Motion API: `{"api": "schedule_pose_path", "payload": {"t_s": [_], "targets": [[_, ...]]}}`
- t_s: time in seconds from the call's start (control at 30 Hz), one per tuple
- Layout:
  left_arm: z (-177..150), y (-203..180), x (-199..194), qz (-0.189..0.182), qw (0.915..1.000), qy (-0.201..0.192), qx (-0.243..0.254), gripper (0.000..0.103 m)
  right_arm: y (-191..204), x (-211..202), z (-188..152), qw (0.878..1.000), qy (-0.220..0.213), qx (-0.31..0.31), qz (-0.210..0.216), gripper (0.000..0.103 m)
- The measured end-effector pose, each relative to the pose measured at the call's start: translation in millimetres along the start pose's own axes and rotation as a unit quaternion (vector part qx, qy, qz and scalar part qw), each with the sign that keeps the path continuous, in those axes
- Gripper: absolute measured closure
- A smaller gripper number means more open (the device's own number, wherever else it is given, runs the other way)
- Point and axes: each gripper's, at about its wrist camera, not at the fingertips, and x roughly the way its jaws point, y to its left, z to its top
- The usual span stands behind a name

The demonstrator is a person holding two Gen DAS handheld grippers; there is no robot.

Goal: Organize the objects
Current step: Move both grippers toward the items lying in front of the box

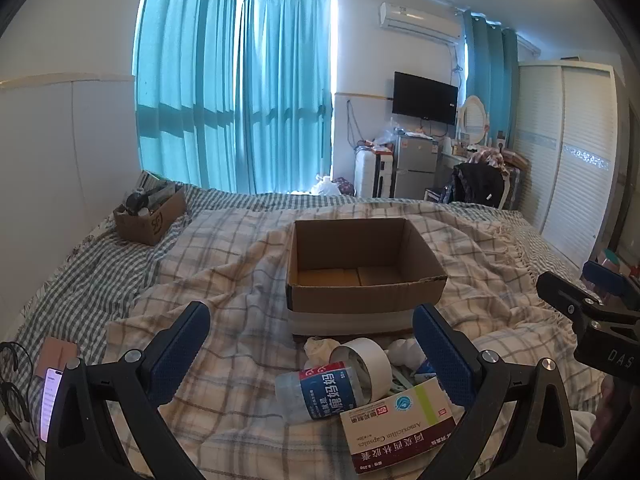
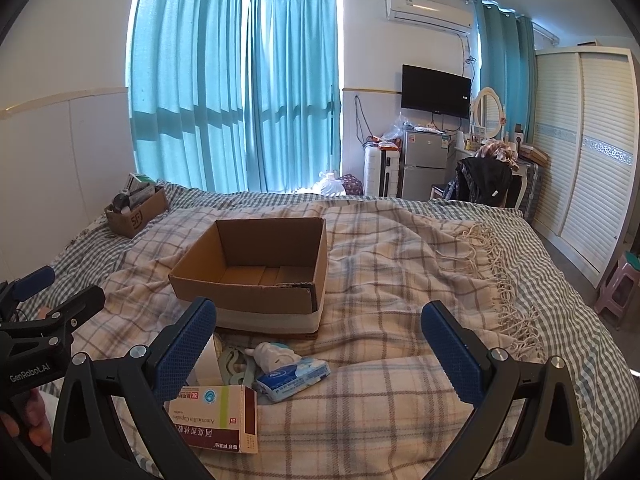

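An empty open cardboard box (image 1: pixel 362 276) (image 2: pixel 256 276) stands on the plaid blanket in the middle of the bed. In front of it lies a small heap: a roll of white tape (image 1: pixel 368 364), a plastic bottle with a blue label (image 1: pixel 320 394), an amoxicillin box (image 1: pixel 400 426) (image 2: pixel 216 418), a tissue pack (image 2: pixel 294 376) and a small white figure (image 2: pixel 272 354). My left gripper (image 1: pixel 312 354) hangs open over the heap, nothing between its fingers. My right gripper (image 2: pixel 320 354) is open too, above the blanket just right of the heap.
A smaller cardboard box (image 1: pixel 150 216) full of items sits at the bed's far left. A phone (image 1: pixel 50 404) and cables lie at the left edge. Beyond the bed are a fridge (image 2: pixel 424 164), a chair, a wardrobe (image 2: pixel 588 152) and a pink stool (image 2: pixel 618 288).
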Motion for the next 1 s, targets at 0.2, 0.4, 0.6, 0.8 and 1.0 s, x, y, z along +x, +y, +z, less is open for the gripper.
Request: {"api": "schedule_pose_path", "payload": {"t_s": [0.2, 0.4, 0.6, 0.8, 1.0], "targets": [[-4.6, 1.7, 2.6, -0.005, 0.9999, 0.007, -0.007, 0.0, 1.4, 2.5, -0.9, 1.0, 0.003, -0.003, -0.002, 0.0], [-6.4, 1.1, 2.2, -0.008, 0.9998, 0.014, -0.008, 0.0, 3.9, 1.0, -1.4, 1.0, 0.003, -0.008, -0.002, 0.0], [-8.8, -0.6, 4.1, -0.009, 0.9997, 0.022, -0.006, 0.0, 2.4, 3.8, -2.6, 1.0, 0.007, -0.008, -0.005, 0.0], [-9.1, -0.9, 5.4, -0.007, 0.9997, 0.023, -0.005, 0.0, 5.3, 5.6, -4.0, 1.0, 0.009, -0.013, -0.002, 0.0], [-9.0, 0.8, 6.5, -0.004, 0.9996, 0.026, -0.01, 0.0, 5.6, 6.1, -4.5, 1.0, 0.011, -0.014, 0.0, 0.0]]}}
